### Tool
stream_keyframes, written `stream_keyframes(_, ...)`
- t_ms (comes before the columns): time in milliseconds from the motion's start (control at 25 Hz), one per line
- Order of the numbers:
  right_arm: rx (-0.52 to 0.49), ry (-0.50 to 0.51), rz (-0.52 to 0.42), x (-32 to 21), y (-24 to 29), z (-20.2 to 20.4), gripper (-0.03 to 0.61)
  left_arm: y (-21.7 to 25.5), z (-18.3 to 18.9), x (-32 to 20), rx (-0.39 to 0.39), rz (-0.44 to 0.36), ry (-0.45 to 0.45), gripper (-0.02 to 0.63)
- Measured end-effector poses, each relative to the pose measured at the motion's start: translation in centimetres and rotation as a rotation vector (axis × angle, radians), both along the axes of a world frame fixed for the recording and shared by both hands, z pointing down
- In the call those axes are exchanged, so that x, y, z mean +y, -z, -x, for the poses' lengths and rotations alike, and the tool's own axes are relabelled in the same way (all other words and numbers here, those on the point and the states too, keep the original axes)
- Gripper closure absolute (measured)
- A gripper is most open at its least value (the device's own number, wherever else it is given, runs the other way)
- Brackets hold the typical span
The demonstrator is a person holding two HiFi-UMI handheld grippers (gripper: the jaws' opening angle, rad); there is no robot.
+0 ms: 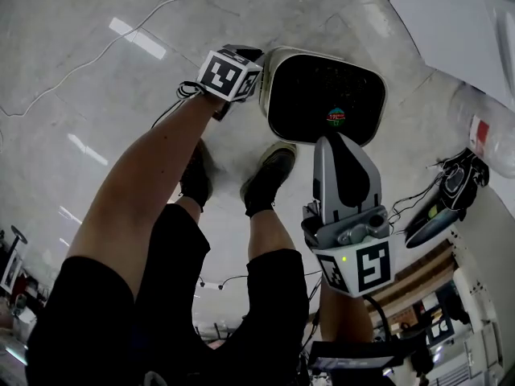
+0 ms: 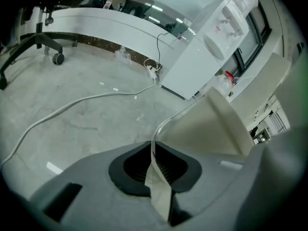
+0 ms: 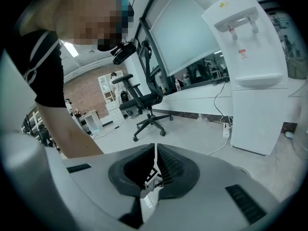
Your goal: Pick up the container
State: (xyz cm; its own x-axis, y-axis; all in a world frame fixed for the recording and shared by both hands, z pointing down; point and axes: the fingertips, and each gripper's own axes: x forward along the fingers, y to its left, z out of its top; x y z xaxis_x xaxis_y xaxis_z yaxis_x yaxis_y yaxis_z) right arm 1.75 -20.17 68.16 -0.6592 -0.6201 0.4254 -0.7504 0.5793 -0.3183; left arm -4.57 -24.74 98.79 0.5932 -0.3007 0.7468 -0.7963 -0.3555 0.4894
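Two grippers logged. Head view: cream container [image 1: 314,95] sits just ahead of the shoes [image 1: 269,175]. It is judged light, thin-walled, slightly flexible and best taken by the rim. Left gripper [image 1: 241,77] is at its left rim, right gripper [image 1: 334,145] over its near rim.

Left gripper view: jaws are pinched on the thin rim. Cable [image 2: 96,96] and water dispenser [image 2: 211,47] are seen beyond the container.

Right gripper view: jaws are closed and empty. Office chair [image 3: 147,105] is noted well apart, so nothing obstructs.

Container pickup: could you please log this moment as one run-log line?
left gripper: jaws shut on container rim | right gripper: jaws shut, empty | container: upright on floor
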Motion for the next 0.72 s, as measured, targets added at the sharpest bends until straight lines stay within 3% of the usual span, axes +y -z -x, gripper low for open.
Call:
stream_keyframes(120,-0.003,0.000,0.008,0.3,-0.8,-0.2,0.568,-1.0,-0.4,0.0,0.010,0.009,0.007,0.538)
stream_keyframes(280,-0.016,-0.006,0.018,0.5,-1.4,-0.3,0.568,-2.0,-0.6,-0.1,0.019,0.033,0.039,0.539)
stream_keyframes(520,-0.020,-0.023,0.030,1.5,-2.0,-1.3,0.568,-2.8,-1.9,0.7,0.110,0.116,0.009,0.534)
stream_keyframes(720,-0.011,-0.037,0.048,2.4,-2.8,-1.7,0.568,-2.8,-1.9,0.3,0.130,0.109,-0.022,0.537)
